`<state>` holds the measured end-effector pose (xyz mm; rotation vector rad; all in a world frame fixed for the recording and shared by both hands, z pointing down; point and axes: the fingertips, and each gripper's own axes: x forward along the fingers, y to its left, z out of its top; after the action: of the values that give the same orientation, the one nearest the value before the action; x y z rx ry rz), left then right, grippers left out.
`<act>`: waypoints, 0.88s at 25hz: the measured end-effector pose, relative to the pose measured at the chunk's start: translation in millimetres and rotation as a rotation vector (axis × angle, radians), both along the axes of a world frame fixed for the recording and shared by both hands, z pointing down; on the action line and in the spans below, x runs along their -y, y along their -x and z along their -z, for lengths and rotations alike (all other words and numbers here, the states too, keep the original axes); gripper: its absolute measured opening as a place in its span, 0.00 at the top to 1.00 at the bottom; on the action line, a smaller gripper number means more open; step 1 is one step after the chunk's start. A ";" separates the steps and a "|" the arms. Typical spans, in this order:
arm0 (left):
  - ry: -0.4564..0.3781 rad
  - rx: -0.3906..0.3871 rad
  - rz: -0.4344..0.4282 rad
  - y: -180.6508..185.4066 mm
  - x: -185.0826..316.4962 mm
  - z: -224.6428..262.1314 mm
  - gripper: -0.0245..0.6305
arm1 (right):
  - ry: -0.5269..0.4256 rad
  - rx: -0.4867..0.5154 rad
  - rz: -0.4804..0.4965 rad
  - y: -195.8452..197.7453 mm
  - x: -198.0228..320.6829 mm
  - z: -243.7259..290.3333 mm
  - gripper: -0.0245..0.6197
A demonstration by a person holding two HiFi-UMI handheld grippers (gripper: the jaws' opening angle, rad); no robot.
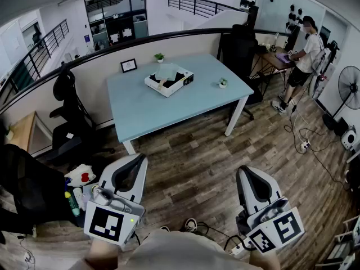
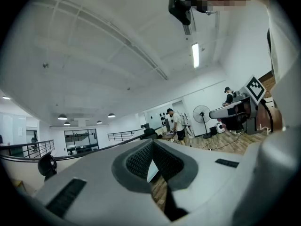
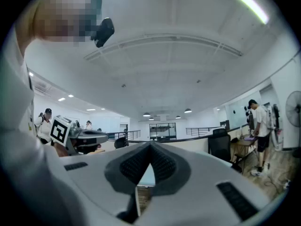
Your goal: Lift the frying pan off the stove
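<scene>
I stand on the wooden floor [image 1: 197, 162] of an open office, well back from the pale blue table [image 1: 169, 111], which fills the middle of the head view. Black office chairs [image 1: 70, 122] stand to its left. A person [image 1: 302, 52] is at a desk far right, beside a standing fan [image 1: 349, 94].

On the far middle of the table sits the stove [image 1: 171, 83], a low white box with a dark top. A pale flat shape [image 1: 167, 71] lies on it. I take that for the frying pan, but from here it is too small to be sure, and I can make out no handle.

My left gripper [image 1: 139, 161] and right gripper [image 1: 246, 170] hang low in front of me, level, pointing towards the table. Each has its jaws pressed together with nothing between the pads. Both gripper views show only the room beyond the tips.

A small potted plant [image 1: 223, 82] stands near the table's right edge. Another [image 1: 160, 56] and a framed card [image 1: 129, 65] sit along the back.

I expect the pan to be rigid, smooth and fairly heavy for its size, with its weight out beyond the handle. I would clamp the handle close to the bowl, squeeze firmly and lift straight up so it does not sag or twist in the pads.
</scene>
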<state>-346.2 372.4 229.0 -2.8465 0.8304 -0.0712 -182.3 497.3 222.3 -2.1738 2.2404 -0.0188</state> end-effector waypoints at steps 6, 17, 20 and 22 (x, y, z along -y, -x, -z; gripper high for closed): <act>0.005 0.006 0.006 -13.5 8.4 -2.7 0.96 | 0.017 -0.001 0.017 -13.3 9.3 -6.3 0.96; 0.047 -0.001 0.001 -65.8 14.7 -21.0 0.96 | 0.060 -0.005 0.051 -62.8 18.7 -30.4 0.96; 0.076 0.005 0.016 -77.2 17.2 -35.6 0.96 | 0.070 -0.003 0.058 -79.3 20.2 -40.8 0.96; 0.094 -0.014 0.027 -83.5 19.0 -37.8 0.89 | 0.084 0.005 0.067 -87.7 23.1 -48.1 0.96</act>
<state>-262.6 353.4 266.8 -2.9269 0.8908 -0.0973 -94.5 474.3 270.4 -2.1340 2.3501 -0.1210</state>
